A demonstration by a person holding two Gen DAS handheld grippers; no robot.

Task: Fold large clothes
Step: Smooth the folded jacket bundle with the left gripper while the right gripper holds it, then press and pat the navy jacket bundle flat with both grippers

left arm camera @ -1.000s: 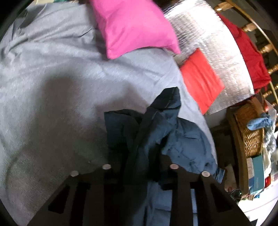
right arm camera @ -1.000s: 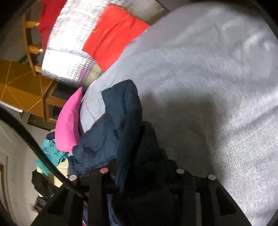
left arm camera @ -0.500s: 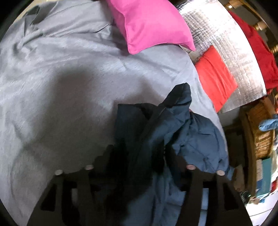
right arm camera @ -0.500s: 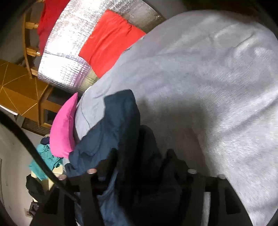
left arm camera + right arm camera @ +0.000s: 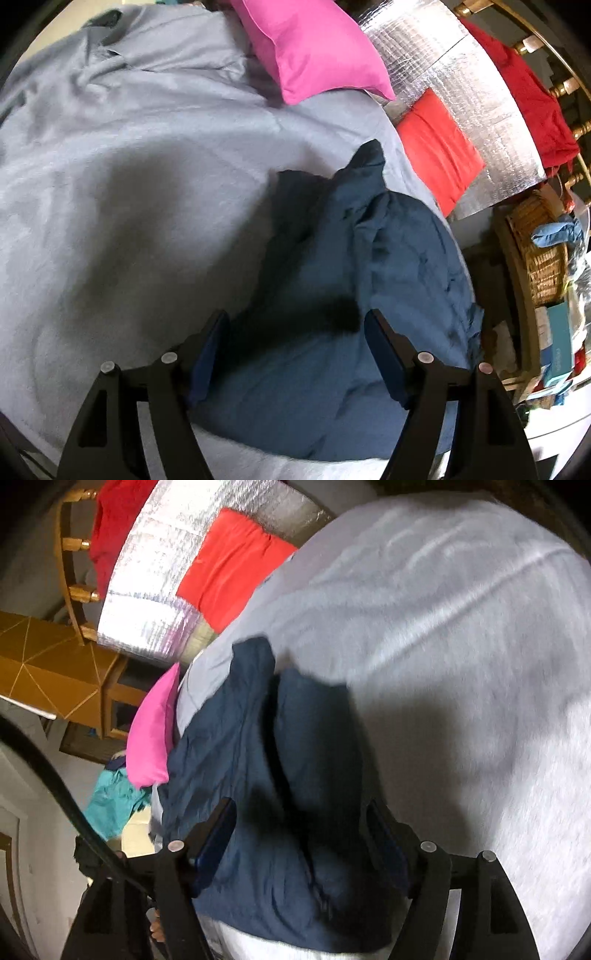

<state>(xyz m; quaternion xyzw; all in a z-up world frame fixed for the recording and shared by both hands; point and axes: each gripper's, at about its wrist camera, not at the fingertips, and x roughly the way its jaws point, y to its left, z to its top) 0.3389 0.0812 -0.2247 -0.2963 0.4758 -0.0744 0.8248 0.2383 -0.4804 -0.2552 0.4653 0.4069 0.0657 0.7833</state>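
A crumpled dark blue garment (image 5: 369,277) lies in a heap on the grey bedsheet (image 5: 129,184), near the bed's right edge. My left gripper (image 5: 295,317) hovers over its near end. Its jaws are opening, with the cloth below and between them and neither pad pressing on it. In the right wrist view the same garment (image 5: 280,775) lies on the sheet (image 5: 461,664) near the edge on the left. My right gripper (image 5: 301,805) stands over it. Its jaws are also opening, and the fabric lies between them untouched.
A pink pillow (image 5: 314,48) lies at the head of the bed. Beside it are a red cushion (image 5: 439,147), a silver foil panel (image 5: 443,55) and a red cloth (image 5: 524,92) on a wooden frame. A wicker basket (image 5: 535,251) stands off the bed's edge. A teal cloth (image 5: 114,805) lies on the floor.
Both grippers went from shut on the blue garment to open and let it go. The garment dropped into a flatter heap, and both grippers drew back from it.
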